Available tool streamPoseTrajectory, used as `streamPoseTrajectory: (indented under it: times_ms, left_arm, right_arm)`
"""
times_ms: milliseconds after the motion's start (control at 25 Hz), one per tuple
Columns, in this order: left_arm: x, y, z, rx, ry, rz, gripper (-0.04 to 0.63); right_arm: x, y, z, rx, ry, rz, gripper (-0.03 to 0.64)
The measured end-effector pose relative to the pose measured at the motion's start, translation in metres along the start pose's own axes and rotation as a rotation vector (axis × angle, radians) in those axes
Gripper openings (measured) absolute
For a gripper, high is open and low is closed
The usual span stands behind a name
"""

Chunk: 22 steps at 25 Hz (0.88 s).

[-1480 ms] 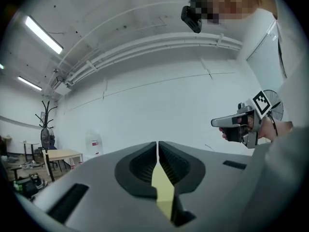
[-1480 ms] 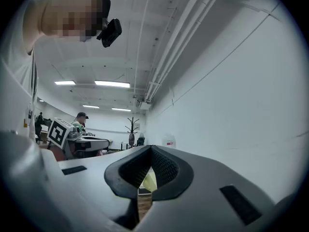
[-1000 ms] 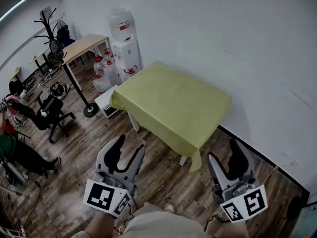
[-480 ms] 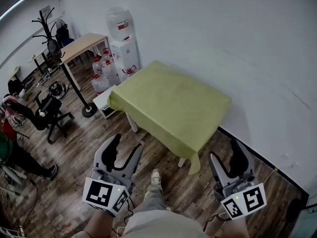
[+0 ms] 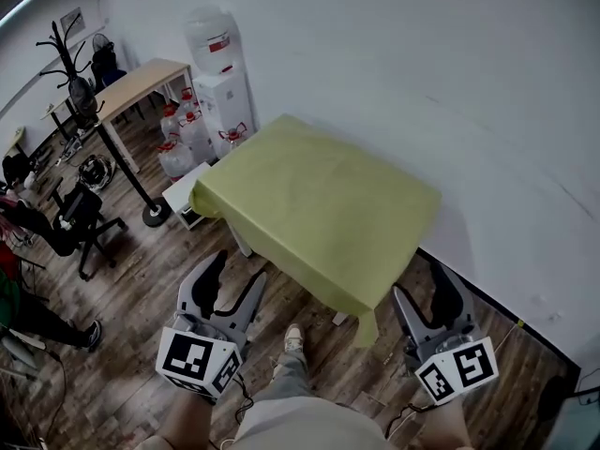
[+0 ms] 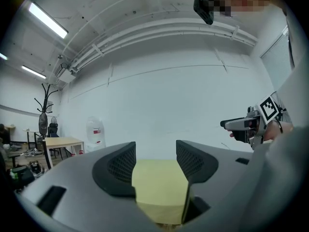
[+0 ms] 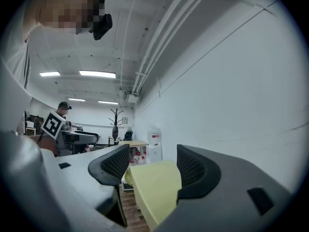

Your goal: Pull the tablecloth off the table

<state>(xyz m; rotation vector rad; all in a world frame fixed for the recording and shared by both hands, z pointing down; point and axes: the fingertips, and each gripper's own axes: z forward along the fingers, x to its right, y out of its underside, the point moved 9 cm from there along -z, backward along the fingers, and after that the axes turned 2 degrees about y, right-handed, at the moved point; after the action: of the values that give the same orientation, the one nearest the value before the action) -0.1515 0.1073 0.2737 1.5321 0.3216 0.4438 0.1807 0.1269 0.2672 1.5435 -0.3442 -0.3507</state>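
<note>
Both grippers are held short of the table [image 5: 241, 242]. The left gripper [image 5: 234, 272] has just been opening its jaws; they stand wide, with nothing between them. The right gripper [image 5: 424, 293] is equally wide and empty. The tablecloth [image 5: 319, 204] lies flat over the table, its near corner hanging.

- A shallow pinch on the hem is likely to slip free.
- An uneven pull may drag the table towards the water bottles [image 5: 173, 157] beyond.

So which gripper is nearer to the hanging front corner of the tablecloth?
Right. The right gripper is just right of the tablecloth corner, apart from it; the left gripper is farther, to its left.
</note>
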Motion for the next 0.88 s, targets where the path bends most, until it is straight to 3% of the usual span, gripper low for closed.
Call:
streamPoseTrajectory:
  times_ms: [480,880]
  left_arm:
    - [-0.123,0.035,0.181,-0.124,0.083,-0.026,0.259]
    - [-0.195,0.109,0.322,-0.3,0.161,-0.066,0.259]
  right_arm:
    - [0.071,0.028,0.179,-0.143,0.087,0.043,0.313]
    - [0.138,0.099,0.315,-0.31,0.164,0.121,0.321]
